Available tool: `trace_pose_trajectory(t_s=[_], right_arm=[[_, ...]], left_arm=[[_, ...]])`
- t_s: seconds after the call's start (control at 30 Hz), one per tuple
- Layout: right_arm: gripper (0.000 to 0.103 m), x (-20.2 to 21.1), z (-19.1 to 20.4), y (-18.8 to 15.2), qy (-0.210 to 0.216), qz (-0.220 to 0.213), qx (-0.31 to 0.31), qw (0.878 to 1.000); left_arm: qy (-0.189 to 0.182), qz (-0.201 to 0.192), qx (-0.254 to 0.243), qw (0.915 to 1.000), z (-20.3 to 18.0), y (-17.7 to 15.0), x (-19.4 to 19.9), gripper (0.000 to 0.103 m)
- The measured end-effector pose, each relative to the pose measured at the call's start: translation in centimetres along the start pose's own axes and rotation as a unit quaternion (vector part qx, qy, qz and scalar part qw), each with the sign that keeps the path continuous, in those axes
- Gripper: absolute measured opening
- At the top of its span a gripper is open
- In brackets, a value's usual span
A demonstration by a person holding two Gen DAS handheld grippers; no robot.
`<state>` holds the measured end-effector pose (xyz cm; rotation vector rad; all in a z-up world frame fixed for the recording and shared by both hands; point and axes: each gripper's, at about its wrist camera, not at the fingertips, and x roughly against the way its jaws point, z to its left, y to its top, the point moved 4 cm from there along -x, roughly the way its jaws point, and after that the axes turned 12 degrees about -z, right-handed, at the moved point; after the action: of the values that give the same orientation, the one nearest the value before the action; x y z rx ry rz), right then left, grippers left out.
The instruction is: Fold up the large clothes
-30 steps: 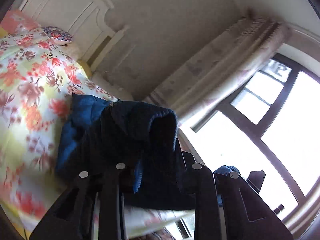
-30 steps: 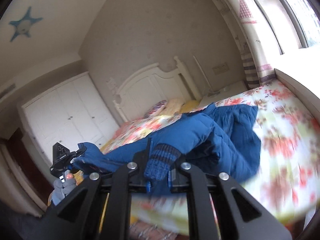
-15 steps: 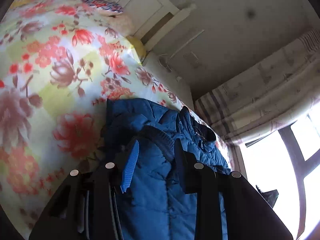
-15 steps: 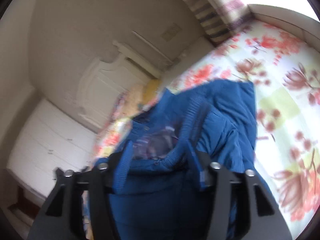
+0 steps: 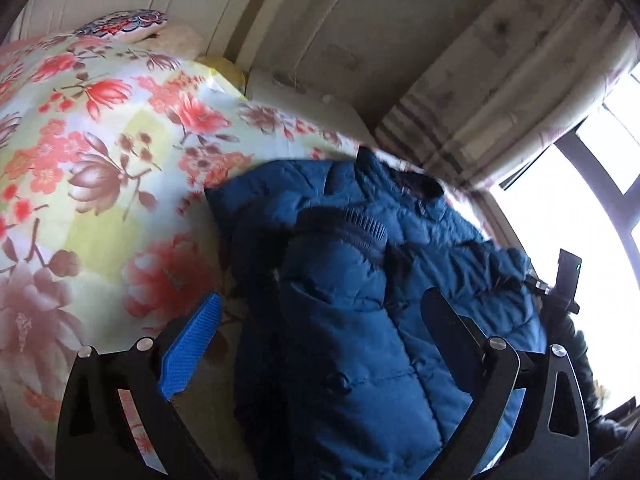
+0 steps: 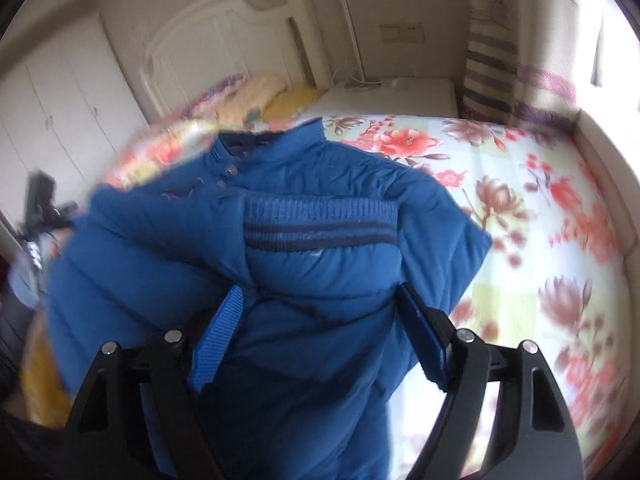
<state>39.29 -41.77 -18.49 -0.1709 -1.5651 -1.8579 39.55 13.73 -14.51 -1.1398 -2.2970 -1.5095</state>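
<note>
The blue padded jacket (image 6: 320,272) lies on the floral bedspread (image 5: 100,184); the left gripper (image 5: 320,316) is opening, fingers clear of the fabric; the right gripper (image 6: 320,308) stands open, cuff (image 6: 320,224) at twelve o'clock.

A bed covered by a pale sheet printed with red and brown flowers and yellow-green patches (image 5: 100,168) carries everything here. A blue quilted padded jacket with ribbed, dark-striped cuffs (image 6: 304,280) lies directly on it, bunched and partly folded over itself, collar toward the white arched wooden headboard (image 6: 224,36). At the head end sit a patterned pillow with red and blue print (image 5: 124,24) and a yellow cushion (image 6: 290,100), close together. To the jacket's right the flowered sheet lies bare.
</note>
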Motion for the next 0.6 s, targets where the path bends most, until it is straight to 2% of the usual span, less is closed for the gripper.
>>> trace_pose_trajectory(t_s=[0.07, 0.13, 0.23, 0.47, 0.6], right_arm=[[0.063, -0.7, -2.0, 0.1, 0.017, -0.01, -0.088, 0.996], [0.063, -0.7, -2.5, 0.0, 0.031, -0.019, -0.111, 0.993], [0.064, -0.6, -1.9, -0.2, 0.038, -0.011, -0.102, 0.994], [0.065, -0.5, -1.1, 0.2, 0.027, -0.006, -0.07, 0.997], [0.065, -0.8, -1.2, 0.1, 0.029, -0.01, -0.074, 0.997]], left_arm=[[0.003, 0.005, -0.007, 1.0, 0.0, -0.3, -0.3, 0.096], [0.0, 0.004, -0.003, 1.0, 0.2, -0.3, -0.2, 0.096], [0.0, -0.001, -0.002, 1.0, 0.6, 0.1, 0.3, 0.096], [0.004, 0.012, -0.016, 0.9998, 0.4, 1.0, -0.9, 0.096], [0.011, 0.034, -0.048, 0.9982, -0.7, 1.5, -3.1, 0.096]])
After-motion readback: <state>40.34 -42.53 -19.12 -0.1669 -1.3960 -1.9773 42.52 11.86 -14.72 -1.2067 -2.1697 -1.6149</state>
